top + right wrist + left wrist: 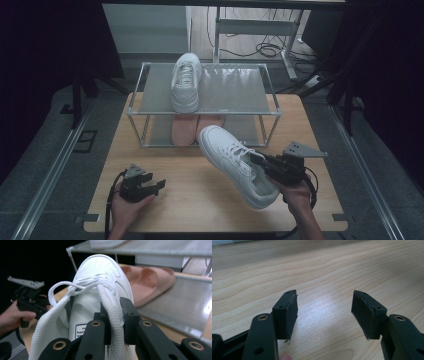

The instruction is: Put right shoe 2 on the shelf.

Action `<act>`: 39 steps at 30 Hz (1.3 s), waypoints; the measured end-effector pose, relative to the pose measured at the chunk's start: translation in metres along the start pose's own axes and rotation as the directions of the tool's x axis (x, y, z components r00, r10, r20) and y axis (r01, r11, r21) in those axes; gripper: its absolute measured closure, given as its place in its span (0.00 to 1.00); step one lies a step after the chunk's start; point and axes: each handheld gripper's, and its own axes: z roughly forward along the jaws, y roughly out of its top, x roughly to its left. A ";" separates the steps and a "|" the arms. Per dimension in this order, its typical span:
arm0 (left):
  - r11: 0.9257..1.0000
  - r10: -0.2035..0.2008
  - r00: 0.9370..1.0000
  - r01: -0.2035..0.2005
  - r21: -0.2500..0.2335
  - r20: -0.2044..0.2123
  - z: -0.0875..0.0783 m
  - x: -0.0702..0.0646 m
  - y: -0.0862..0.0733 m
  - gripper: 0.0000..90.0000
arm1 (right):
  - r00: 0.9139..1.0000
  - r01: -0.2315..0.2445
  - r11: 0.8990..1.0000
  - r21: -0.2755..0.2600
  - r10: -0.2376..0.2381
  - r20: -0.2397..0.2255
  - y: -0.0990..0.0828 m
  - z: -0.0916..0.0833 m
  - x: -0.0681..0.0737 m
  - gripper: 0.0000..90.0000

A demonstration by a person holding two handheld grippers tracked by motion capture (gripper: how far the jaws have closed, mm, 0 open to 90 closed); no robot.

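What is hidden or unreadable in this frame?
- Label inside the held sneaker: right gripper view, half covered by the right hand-held gripper, print too small.
- Pink sandals: high view, back halves under the rack's top shelf.
- Sneaker on the rack: right gripper view, cut off by the top edge.

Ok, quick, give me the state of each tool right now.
Left tool: open, nothing between its jaws, over the table.
Right tool: closed on the white sneaker, gripping its collar.
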 end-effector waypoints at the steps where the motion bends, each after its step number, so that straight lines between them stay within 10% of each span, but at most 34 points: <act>1: 1.000 0.000 1.000 0.000 0.000 -0.001 0.000 0.000 0.000 0.43 | 1.000 0.006 1.000 -0.007 -0.006 0.001 0.004 -0.001 0.001 0.91; 19: 1.000 0.008 1.000 -0.008 -0.001 0.001 0.000 0.001 0.000 0.43 | 1.000 0.001 0.996 -0.089 0.002 0.028 0.070 -0.008 -0.013 0.91; 39: 1.000 0.005 1.000 -0.005 -0.001 0.000 0.000 0.002 0.000 0.43 | 0.985 -0.064 0.989 -0.134 0.084 0.147 0.129 0.025 -0.039 0.91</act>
